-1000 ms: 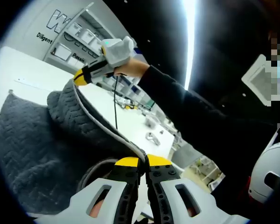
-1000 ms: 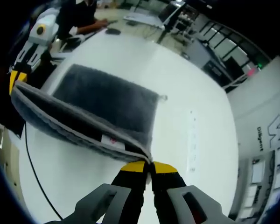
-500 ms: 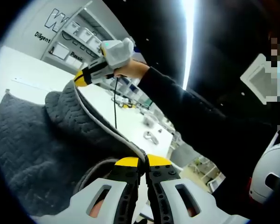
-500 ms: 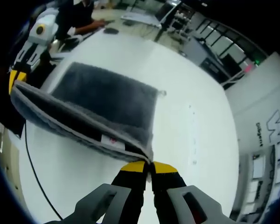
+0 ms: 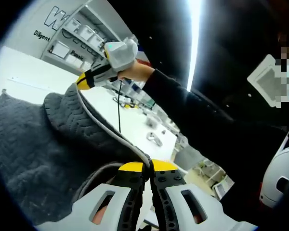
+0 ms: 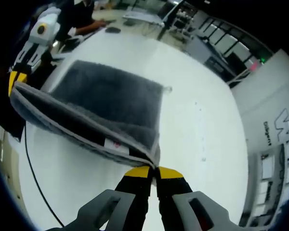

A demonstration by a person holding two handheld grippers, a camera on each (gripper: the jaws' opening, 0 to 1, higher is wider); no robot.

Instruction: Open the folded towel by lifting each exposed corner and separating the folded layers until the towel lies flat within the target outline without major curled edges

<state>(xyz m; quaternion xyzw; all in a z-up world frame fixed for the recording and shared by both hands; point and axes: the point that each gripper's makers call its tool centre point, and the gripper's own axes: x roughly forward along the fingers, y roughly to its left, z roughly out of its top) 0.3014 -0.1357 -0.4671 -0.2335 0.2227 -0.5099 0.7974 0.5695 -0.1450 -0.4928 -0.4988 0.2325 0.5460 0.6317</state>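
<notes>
A dark grey towel (image 6: 111, 103) with a pale hem is held up off the white table (image 6: 202, 130). My right gripper (image 6: 152, 170) is shut on one of its corners. My left gripper (image 5: 147, 165) is shut on the other corner of the same hem. The lifted edge hangs between them, and the far part of the towel (image 5: 33, 144) still rests on the table. In the left gripper view the right gripper (image 5: 83, 81) shows at the upper left, held by a hand. In the right gripper view the left gripper (image 6: 17, 79) shows at the left.
A black cable (image 6: 31, 173) hangs across the table's near side. A person's dark sleeve (image 5: 207, 120) crosses the left gripper view. Shelves with bins (image 5: 77, 41) stand beyond the table, and a seated person (image 6: 82, 17) works at a far desk.
The towel's lifted edge has been carried a little farther over the table; both grippers keep hold of their corners.
</notes>
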